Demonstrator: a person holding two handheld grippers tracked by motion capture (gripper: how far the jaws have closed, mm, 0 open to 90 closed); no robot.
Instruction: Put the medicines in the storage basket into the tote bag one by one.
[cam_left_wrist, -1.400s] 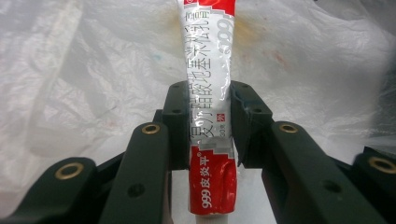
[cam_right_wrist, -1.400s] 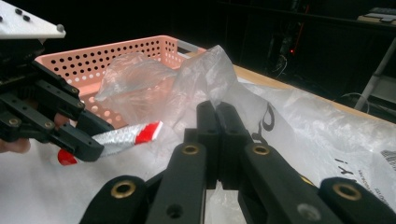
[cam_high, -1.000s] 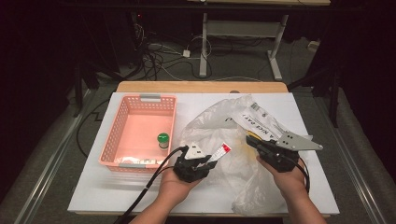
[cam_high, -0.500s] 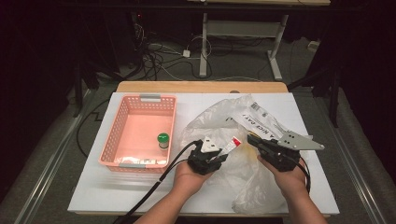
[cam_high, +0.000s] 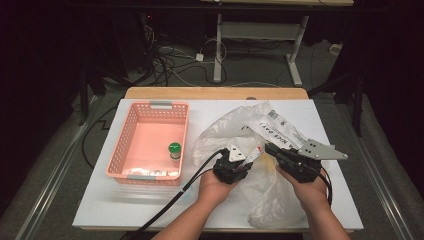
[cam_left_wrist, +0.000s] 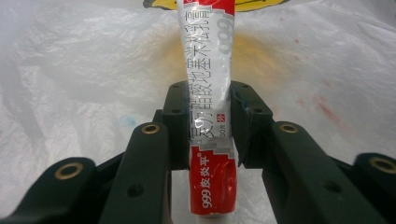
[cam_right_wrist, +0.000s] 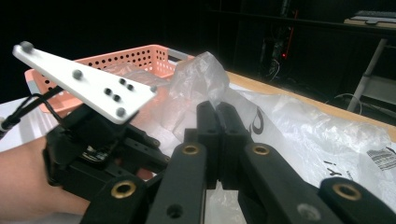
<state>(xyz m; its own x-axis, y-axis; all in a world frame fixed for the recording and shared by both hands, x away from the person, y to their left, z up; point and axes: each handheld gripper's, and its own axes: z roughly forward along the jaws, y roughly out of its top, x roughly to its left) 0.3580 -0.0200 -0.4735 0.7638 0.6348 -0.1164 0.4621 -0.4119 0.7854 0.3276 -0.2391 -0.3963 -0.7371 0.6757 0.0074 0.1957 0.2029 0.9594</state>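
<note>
Left gripper (cam_left_wrist: 208, 135) clamped on a red-and-white printed ointment tube (cam_left_wrist: 209, 116), right gripper (cam_right_wrist: 219, 116) pinching the crinkled clear plastic bag (cam_right_wrist: 299, 135), pink perforated basket (cam_high: 131, 150) left of both

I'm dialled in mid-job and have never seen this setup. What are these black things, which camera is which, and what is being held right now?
No robot here: a person holds hand-held tongs in each hand. The high view looks down on the white table from above the person. The other two cameras ride on the tongs and look along their black jaws.

The left tongs are shut on a white and red ointment tube, in front of a clear plastic bag. The right tongs pinch the bag's edge, jaws together.

Also on the table is a pink basket with a small green-capped bottle inside.
</note>
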